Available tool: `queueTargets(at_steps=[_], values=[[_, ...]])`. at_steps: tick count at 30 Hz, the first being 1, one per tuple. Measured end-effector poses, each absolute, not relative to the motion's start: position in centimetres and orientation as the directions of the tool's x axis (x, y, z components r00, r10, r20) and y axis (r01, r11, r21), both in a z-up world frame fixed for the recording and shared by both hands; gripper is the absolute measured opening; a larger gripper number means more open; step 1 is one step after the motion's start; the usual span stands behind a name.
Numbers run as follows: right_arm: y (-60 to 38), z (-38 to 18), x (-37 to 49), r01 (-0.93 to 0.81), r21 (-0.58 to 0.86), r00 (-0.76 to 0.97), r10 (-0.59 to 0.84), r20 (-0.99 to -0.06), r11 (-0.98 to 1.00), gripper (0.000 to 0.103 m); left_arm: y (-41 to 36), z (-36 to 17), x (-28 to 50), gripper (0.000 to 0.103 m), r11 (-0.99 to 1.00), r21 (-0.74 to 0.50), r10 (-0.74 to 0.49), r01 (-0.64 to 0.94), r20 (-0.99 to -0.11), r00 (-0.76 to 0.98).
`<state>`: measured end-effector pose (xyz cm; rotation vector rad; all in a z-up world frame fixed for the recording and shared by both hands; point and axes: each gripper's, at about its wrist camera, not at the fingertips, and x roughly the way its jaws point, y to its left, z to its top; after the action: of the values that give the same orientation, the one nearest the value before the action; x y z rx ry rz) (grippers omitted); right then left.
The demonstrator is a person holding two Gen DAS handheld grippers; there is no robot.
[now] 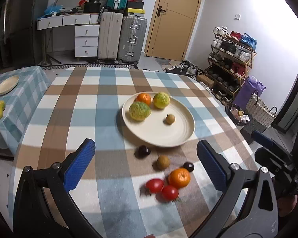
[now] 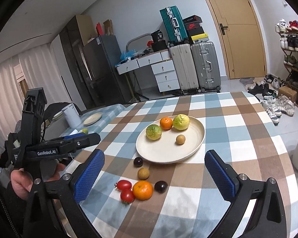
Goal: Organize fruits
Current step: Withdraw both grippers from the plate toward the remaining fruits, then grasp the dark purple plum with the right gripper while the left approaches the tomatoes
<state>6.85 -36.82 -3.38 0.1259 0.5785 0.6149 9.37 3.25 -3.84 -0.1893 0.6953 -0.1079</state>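
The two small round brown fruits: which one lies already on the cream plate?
The brown fruit alone near the cream plate's right side; the other brown fruit lies on the checked tablecloth, between two dark plums.

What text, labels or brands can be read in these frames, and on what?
"GenRobot.AI": side of the left gripper, in the right wrist view.
"38": black box on the desk.
Swoosh logo, no words: red shoebox.
Other box labels: too small or blurred.

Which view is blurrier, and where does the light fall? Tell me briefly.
Left wrist view: more motion blur, smearing the tomatoes and dark plums; strong glare from the right edge. Right wrist view: sharper, with the plate crisp under even light; both views bend the door and walls, fisheye style.
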Motion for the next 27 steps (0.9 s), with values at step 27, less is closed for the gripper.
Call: queueTargets(at_steps=[27], values=[[-35.9,-11.9,8.1,-0.387,0.406,0.524,0.560,-0.642,0.827,0.099,4.1,-13.1,6.8,0.102,0.963,-0.267,-0.178,-0.031,-0.722,0.668]])
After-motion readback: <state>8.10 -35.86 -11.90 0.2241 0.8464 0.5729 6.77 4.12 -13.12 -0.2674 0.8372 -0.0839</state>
